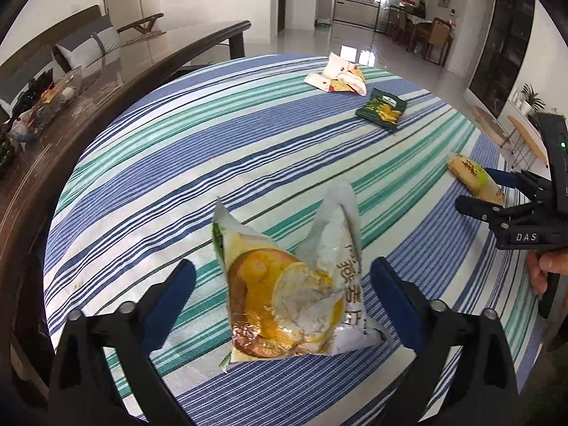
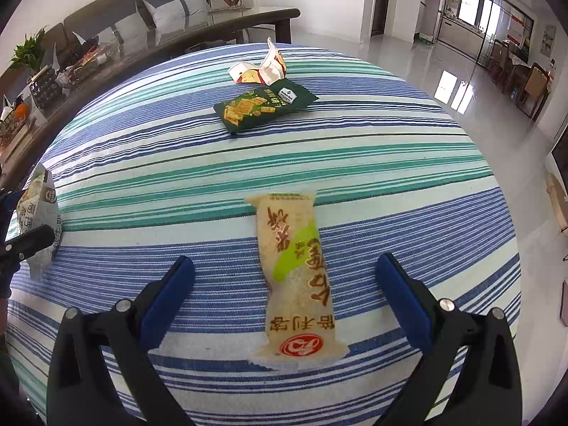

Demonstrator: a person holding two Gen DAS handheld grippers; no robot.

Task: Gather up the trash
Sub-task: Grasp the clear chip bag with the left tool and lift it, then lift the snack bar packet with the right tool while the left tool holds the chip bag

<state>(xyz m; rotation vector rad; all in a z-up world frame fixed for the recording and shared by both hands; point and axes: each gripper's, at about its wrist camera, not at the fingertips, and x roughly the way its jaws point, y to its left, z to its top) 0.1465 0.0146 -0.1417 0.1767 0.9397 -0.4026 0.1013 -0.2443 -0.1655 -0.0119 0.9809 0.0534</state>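
A crumpled white and yellow snack bag [image 1: 287, 291] stands on the striped tablecloth [image 1: 213, 163], between the wide-apart fingers of my left gripper [image 1: 284, 291], which is open and does not touch it. The same bag [image 2: 37, 206] shows at the left edge of the right wrist view. A long beige rice-cake wrapper [image 2: 296, 277] lies flat between the fingers of my right gripper [image 2: 285, 284], also open, pads clear of it. That wrapper [image 1: 474, 177] and the right gripper [image 1: 497, 195] appear at the right of the left wrist view.
A dark green cracker packet [image 2: 264, 106] and a white and red torn wrapper [image 2: 261, 67] lie at the far side of the tablecloth [image 2: 390, 163]. A dark wooden table [image 1: 106, 67] with a glass tray of clutter stands to the left. A hand [image 1: 543, 266] holds the right gripper.
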